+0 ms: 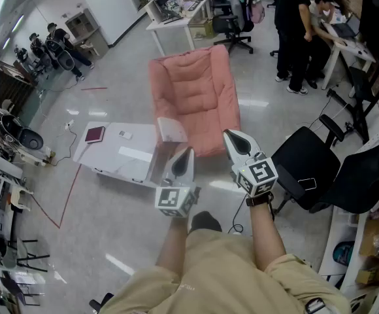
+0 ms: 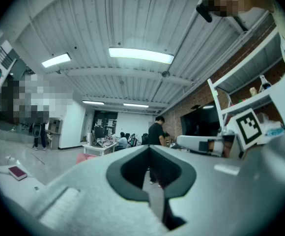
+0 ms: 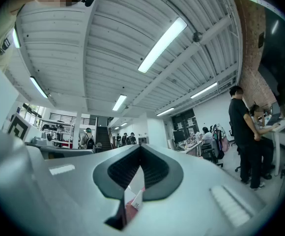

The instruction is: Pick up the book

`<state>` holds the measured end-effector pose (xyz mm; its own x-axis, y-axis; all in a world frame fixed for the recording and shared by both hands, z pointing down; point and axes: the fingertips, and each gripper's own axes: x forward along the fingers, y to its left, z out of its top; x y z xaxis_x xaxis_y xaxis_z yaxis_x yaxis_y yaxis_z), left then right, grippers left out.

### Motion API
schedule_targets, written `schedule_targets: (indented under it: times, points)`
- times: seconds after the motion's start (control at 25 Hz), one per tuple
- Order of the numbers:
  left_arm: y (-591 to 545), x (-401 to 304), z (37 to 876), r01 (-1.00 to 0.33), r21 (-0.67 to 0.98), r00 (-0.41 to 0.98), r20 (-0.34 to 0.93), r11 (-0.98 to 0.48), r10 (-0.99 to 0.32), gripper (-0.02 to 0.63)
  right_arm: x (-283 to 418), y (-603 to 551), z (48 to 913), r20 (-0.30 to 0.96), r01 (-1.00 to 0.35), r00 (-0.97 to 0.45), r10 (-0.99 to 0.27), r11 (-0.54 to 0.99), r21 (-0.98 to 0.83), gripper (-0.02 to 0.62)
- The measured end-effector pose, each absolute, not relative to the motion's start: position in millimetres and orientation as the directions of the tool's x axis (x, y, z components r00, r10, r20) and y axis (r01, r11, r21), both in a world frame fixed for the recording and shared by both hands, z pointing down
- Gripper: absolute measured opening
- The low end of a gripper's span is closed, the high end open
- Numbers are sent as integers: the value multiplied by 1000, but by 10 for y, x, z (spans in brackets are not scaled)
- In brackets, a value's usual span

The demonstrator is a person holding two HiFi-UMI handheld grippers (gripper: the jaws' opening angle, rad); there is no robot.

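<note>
Standing on a grey floor, you hold the left hand-held gripper (image 1: 188,152) and the right hand-held gripper (image 1: 232,136) out ahead, each with jaws pressed together and nothing between them. The maroon book (image 1: 95,134) lies flat on the low white bench (image 1: 108,157), ahead to your left, beside a pink cushioned chair (image 1: 193,97).

Open-plan office/lab: desks (image 1: 176,19), swivel chairs (image 1: 232,23), strip lights (image 2: 141,55), ppl (image 1: 293,25) at workstations.
</note>
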<state>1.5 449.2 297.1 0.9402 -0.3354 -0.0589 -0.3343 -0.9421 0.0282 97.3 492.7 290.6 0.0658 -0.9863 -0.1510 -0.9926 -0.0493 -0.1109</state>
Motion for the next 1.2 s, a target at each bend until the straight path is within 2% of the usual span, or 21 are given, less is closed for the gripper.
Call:
schedule_targets:
  times: [0.4, 0.72, 1.04, 1.2]
  points:
    - [3581, -59, 3366, -420, 84, 905, -31, -904, -424, 3, 790, 4022, 3170, -111, -997, -69, -991, 74, -35, 5]
    - [1875, 305, 3815, -420, 145, 906, 5, -896, -424, 3, 1114, 2333, 3634, -18, -996, -45, -999, 46, -82, 5]
    - [417, 276, 4688, -446, 294, 895, 176, -846, -410, 3, 1406, 856, 4180, 166, -993, -71, -984, 54, -106, 5]
    - [-15, 64, 5193, -503, 385, 864, 262, -774, -431, 3, 1309, 333, 4522, 270, -984, -170, -948, 147, -102, 5]
